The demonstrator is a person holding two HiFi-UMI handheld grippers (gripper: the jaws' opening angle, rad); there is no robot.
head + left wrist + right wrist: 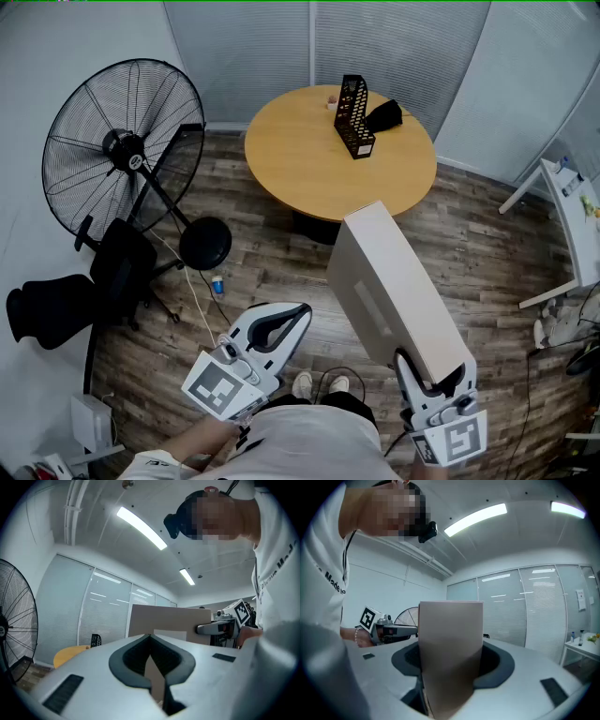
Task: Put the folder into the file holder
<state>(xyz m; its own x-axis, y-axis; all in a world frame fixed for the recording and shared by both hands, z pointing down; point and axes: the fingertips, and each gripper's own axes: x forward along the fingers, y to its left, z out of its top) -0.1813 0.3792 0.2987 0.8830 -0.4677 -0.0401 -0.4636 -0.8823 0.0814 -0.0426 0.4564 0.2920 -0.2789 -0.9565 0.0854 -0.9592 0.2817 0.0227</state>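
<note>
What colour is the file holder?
The file holder is black mesh; the head view shows it best.

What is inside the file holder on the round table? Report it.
Nothing shows inside the file holder, though its bottom is too dark and small to tell. The folder is outside it, clamped in the right gripper.

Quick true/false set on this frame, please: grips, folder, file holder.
1. The right gripper is clamped on the folder. True.
2. The folder sits in the file holder. False: it is held above the floor, well away from the holder.
3. The file holder stands on the round table. True.
4. The left gripper also grips the folder. False: its jaws are together on nothing, apart from the folder.
</note>
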